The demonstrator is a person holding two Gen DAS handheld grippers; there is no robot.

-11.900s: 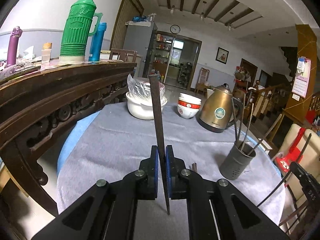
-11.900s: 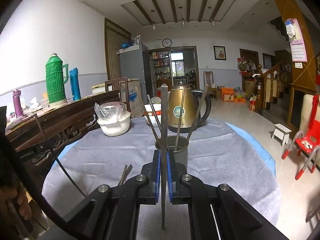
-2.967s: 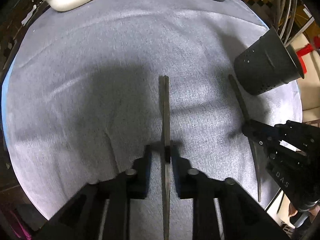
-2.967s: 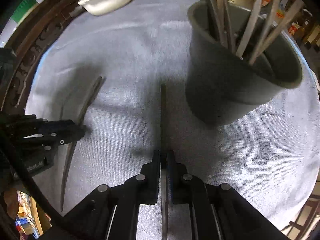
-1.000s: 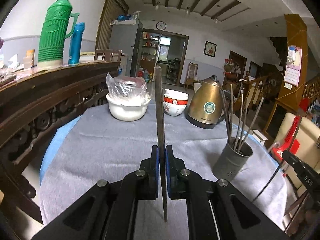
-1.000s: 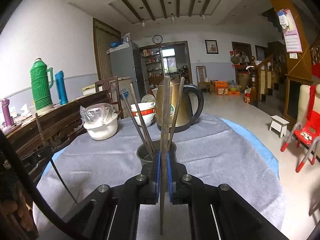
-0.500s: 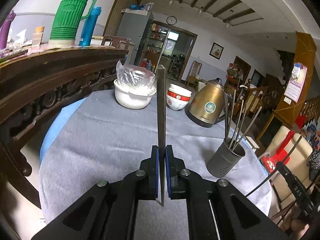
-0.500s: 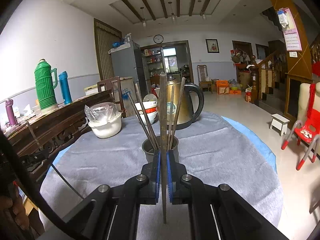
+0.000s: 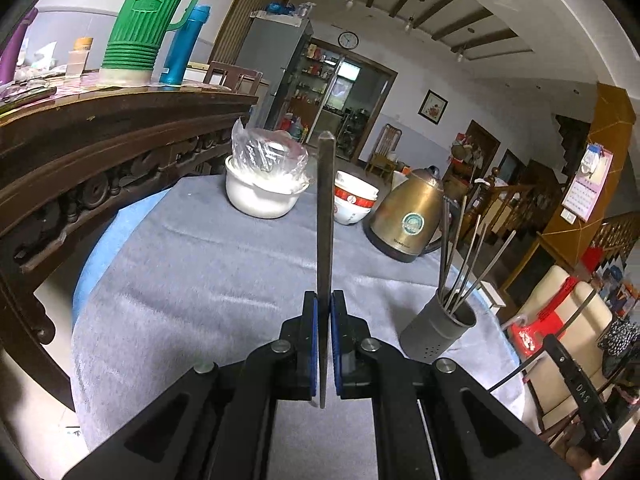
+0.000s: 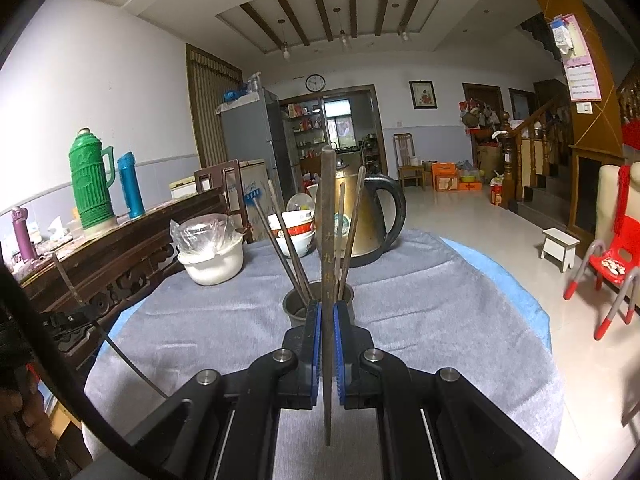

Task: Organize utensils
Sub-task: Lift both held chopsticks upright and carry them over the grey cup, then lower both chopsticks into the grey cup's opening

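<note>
Each tool is clamped on one chopstick and holds it upright above the desk. The left tool [image 9: 323,338] grips its chopstick [image 9: 325,216] low on the shaft, so only a short tail hangs below the blue pads [image 9: 313,344]. The right tool [image 10: 327,350] grips the other chopstick [image 10: 329,240] about a third of the way up from its lower end, and faint characters show on the face of the shaft.

Both chopsticks look thin, stiff and light, with flat faces that seat well between the pads. They also look smooth, so a long stick held at one narrow point could pivot or slide if its tip bumps something. A hold nearer the middle would probably steady it best, while leaving enough free length to enter the holder.

The left wrist view shows the grey perforated utensil holder [image 9: 438,330] from the side, near the right edge of the desk [image 9: 180,280], with thin chopsticks [image 9: 466,264] fanning out of it, and the right tool's stick low at the right edge of the view. It also shows the white bowl [image 9: 260,200] and the kettle [image 9: 406,220] toward the far edge.

The right wrist view has the holder [image 10: 294,306] directly ahead, mostly hidden behind the tool, with its mouth just visible. That alignment is clear only from this view. The left tool [image 10: 68,318] appears at the left edge of the view.
</note>
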